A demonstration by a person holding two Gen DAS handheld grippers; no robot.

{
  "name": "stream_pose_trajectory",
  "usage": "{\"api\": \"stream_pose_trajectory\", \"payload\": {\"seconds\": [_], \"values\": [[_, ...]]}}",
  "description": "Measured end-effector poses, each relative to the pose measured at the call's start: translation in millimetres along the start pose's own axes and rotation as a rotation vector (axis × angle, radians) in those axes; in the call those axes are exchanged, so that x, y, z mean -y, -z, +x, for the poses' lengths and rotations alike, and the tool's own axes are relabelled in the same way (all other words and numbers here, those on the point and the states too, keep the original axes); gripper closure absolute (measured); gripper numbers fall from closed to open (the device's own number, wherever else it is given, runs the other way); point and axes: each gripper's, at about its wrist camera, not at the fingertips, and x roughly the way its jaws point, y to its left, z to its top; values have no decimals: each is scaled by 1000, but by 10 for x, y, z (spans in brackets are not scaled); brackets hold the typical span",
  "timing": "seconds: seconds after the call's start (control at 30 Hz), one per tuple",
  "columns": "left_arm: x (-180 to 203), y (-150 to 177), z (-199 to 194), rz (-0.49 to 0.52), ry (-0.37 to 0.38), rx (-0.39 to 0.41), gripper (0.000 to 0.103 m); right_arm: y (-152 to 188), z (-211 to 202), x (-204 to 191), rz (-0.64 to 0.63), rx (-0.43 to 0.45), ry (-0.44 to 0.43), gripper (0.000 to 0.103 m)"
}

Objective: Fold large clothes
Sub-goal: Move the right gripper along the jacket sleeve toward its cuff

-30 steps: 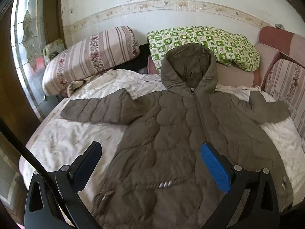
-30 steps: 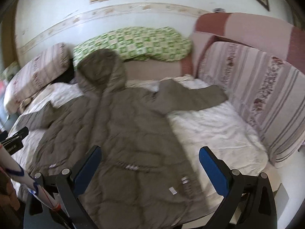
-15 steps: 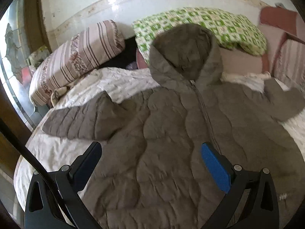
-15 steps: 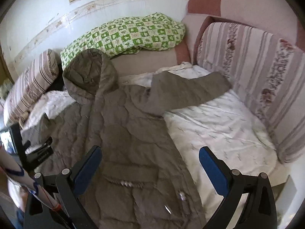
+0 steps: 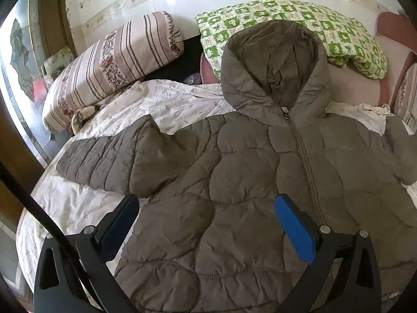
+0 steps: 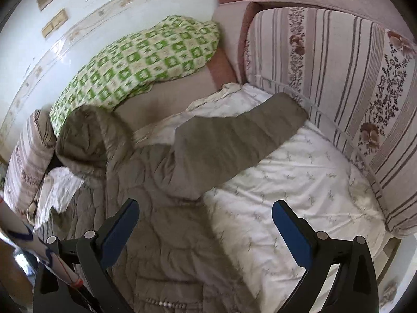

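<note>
- Quilted hooded jacket [image 5: 234, 182] spread face-up across the bed [image 6: 299, 195], hood toward the head edge, sleeves out, ready for folding.
- Left gripper [image 5: 206, 208] and right gripper [image 6: 204, 216] poised above, fingers [image 6: 289, 224] spread, empty.

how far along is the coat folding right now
Done: the jacket lies spread flat, zipped, on the bed sheet. In hand: nothing; the left tongs and right tongs hang open above it. Left: every fold, as both sleeves and the hood lie unfolded.
</note>
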Motion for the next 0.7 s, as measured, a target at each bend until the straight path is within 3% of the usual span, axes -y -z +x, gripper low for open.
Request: {"api": "stream_pose_trajectory", "payload": {"seconds": [0.43,0.7], "values": [[114,37,95,37,0,-9,0,-473,502,793,161,-10,-40,0],[181,57,191,57,-7,-17,0,-692,1079,1196,234,2,7,6]]}}
